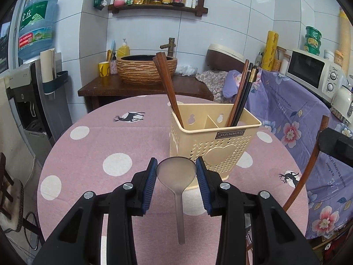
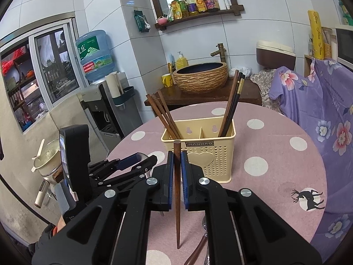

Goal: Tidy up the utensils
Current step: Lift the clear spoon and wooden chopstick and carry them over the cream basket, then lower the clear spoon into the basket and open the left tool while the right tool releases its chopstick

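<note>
Utensils are what we sort on this round table (image 1: 92,145), which has a pink cloth with white dots and deer prints. We hold a grey spoon (image 1: 177,174) in our left gripper (image 1: 176,183): the blue pads (image 1: 150,183) press on the two sides of its bowl, so the claw is clenched on the spoon. The bowl is up between the fingertips and the thin handle hangs down toward us, above the cloth. In the right wrist view this gripper (image 2: 132,159) appears at the left, lying on its side.

Our right gripper (image 2: 176,176) is clenched on one brown wooden chopstick (image 2: 177,194). The chopstick stands almost upright between the pads, thick end up, pointed tip down near the cloth.

Just behind both grippers stands the cream plastic utensil holder (image 1: 211,145) on the table, with small holes, a heart shape on its front wall and a dark label. A divider cuts it into a left and a right compartment. In the left compartment we see brown wooden chopsticks (image 1: 167,88) that lean to the left. In the right compartment one brown chopstick and several black chopsticks (image 1: 245,97) lean to the right.

At the bottom of the right wrist view, more cutlery (image 2: 198,247) lies on the cloth under the gripper; it is partly hidden and we cannot tell exactly what it is.
</note>
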### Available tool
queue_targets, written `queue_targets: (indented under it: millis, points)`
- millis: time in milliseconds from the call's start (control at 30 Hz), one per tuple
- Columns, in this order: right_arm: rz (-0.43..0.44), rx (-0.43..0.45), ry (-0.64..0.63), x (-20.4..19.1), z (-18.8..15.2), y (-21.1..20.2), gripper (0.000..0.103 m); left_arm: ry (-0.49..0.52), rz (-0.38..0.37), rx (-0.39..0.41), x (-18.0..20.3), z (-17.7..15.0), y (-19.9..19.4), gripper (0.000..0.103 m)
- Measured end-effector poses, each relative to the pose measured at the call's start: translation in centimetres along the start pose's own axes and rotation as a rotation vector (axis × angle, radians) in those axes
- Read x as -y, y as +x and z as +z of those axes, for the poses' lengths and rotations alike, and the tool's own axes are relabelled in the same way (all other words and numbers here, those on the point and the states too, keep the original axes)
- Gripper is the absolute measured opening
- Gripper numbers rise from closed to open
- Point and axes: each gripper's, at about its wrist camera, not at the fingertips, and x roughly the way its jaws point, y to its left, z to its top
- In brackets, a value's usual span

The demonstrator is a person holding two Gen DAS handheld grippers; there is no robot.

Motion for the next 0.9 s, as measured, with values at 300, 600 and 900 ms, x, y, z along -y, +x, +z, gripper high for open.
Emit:
queue_targets:
  millis: [300,600,900]
  points:
    - [0.028,0.025,0.005,0.6,2.6,-1.2,0.008,-0.01,-0.055,0.04,-0.3,2.3,-2.4,0.036]
    - [0.013,0.153,-0.019,0.0,11.3,-3.6,0.008,-0.054,-0.07,0.212,-0.3,10.5,-6.2,0.036]
    - [-0.101,0.291,-0.025,0.5,18.3,-3.1,0.008,-0.103,-0.056,0.312,1.0,16.3,-5.2,0.036]
